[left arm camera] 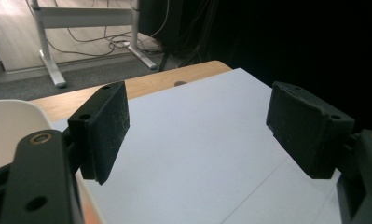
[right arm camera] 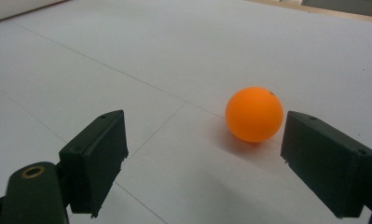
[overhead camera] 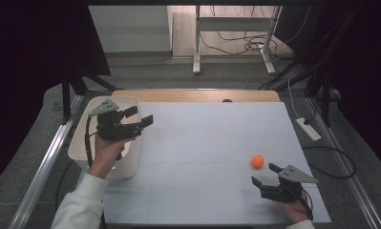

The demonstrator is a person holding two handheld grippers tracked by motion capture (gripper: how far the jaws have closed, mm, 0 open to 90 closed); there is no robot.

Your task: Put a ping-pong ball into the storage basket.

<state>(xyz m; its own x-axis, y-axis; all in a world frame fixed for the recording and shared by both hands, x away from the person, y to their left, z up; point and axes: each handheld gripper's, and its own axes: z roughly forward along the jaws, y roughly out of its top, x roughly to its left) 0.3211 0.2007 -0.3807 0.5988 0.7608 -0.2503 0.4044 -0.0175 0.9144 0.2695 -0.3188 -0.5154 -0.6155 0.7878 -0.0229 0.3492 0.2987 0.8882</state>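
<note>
Orange ball point(overhead camera: 258, 161) at lower right of the high view, resting on the white table surface point(overhead camera: 202, 157), alone and well apart from the white bin point(overhead camera: 131, 164) at the left edge. Right gripper point(overhead camera: 266, 174) just below and slightly right of the ball in that view, jaws spread wide and empty, pointing up-left; ball near the tips but not between them, not touching. In the right gripper view, ball point(right arm camera: 254, 114) right of centre, beyond the jaw tips, close beside the inner face of the right-hand jaw, with a small gap visible; left-hand jaw well apart from it. Thin seam lines crossing the table surface point(right arm camera: 127, 56) under the ball.

Left gripper point(overhead camera: 139, 116) at upper left of the high view, held in a hand point(overhead camera: 104, 152) with a white sleeve point(overhead camera: 80, 205), raised over the bin. Jaws wide, nothing between. In the left gripper view point(left arm camera: 197, 121), jaws framing bare white table surface point(left arm camera: 193, 154), bin rim point(left arm camera: 16, 112) at lower left, wooden table edge point(left arm camera: 151, 84) behind.
</note>
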